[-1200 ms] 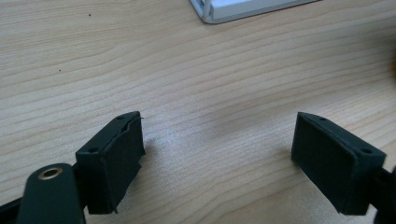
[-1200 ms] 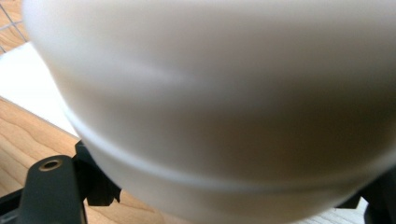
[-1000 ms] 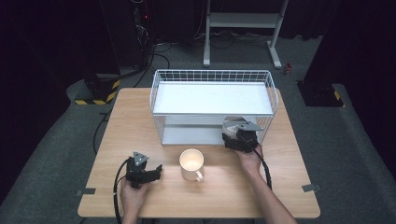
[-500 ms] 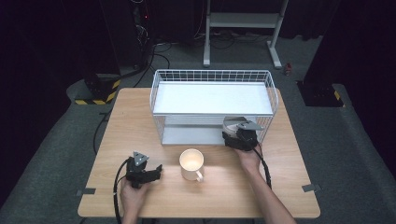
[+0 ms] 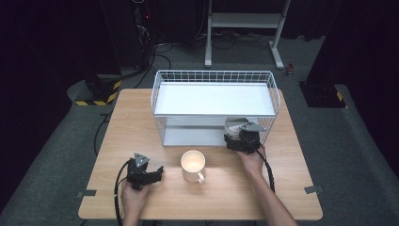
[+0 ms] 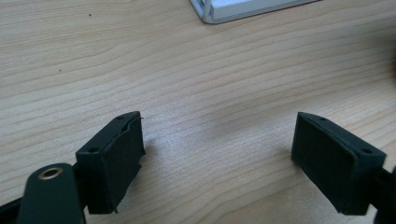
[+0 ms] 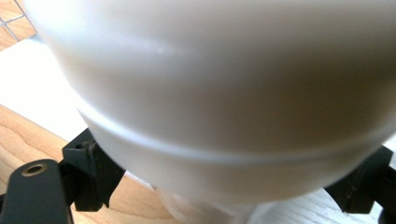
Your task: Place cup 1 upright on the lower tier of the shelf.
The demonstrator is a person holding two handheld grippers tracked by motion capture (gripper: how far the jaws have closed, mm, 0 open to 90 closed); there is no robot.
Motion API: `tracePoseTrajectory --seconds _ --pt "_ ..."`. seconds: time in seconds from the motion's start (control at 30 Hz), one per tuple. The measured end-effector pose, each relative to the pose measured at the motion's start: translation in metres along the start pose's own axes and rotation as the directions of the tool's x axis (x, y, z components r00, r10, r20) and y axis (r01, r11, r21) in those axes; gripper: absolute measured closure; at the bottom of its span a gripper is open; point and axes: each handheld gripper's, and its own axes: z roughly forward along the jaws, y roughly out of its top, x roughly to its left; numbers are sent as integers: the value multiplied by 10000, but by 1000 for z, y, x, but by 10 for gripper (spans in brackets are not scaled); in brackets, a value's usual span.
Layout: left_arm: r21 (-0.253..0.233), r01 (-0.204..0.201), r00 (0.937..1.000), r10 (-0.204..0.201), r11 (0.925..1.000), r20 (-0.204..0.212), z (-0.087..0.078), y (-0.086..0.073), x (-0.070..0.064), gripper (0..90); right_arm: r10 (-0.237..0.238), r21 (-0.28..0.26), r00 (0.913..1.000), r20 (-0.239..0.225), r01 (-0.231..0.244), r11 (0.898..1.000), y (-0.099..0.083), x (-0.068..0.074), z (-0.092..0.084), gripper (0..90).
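White glazed bowl [image 7: 224, 93] at the right front of the wire rack's [image 5: 214, 73] lower shelf [image 5: 193, 136], seen in the high view tucked under the upper shelf; right gripper [image 5: 237, 134] reaching in to it from the person's side; its jaws have just been opening and stand spread to either side of the bowl, which lies between them; a strip of wood shows between the left pad [image 7: 100, 175] and the bowl's narrow base, so the grip reads as let go. Left gripper [image 5: 159, 172] resting on the wooden table [image 5: 141, 117] left of the cup [image 5: 193, 165], jaws parted on nothing, bare board between them in the left gripper view.

Step in hand, as judged: setting the bowl down on the lower shelf. Done well, the jaws are kept wide and drawn straight back along their own line, level rather than lifted, since the upper shelf hangs close above; the hand should pass to the right of the cup standing behind it.

Hard to make out: the bowl's base is blurred and cut off at the bottom edge of the right gripper view, so whether it sits wholly on the shelf cannot be told; whether the pad tips brush the bowl's belly is hidden by its bulge; in the high view the gripper's grey plate covers much of the bowl.
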Motion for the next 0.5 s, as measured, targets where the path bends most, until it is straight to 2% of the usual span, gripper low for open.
tracePoseTrajectory --seconds 0.1,0.13,0.4,0.5 --pt "1 -4 10000 4 10000 -8 0 0 0 173 180 97 9998 72 -181 9998 -1 1 -2 128" --pt "-1 -5 10000 5 10000 -9 0 0 0 173 46 52 10000 74 -46 10000 -1 0 -3 128" --pt "-2 -5 10000 5 10000 -7 0 0 0 173 203 110 9998 24 -203 9997 -8 -2 -12 127" --pt "1 10 10000 -10 10000 -9 0 0 0 173 361 370 9993 76 -363 9987 -10 -1 -15 129"
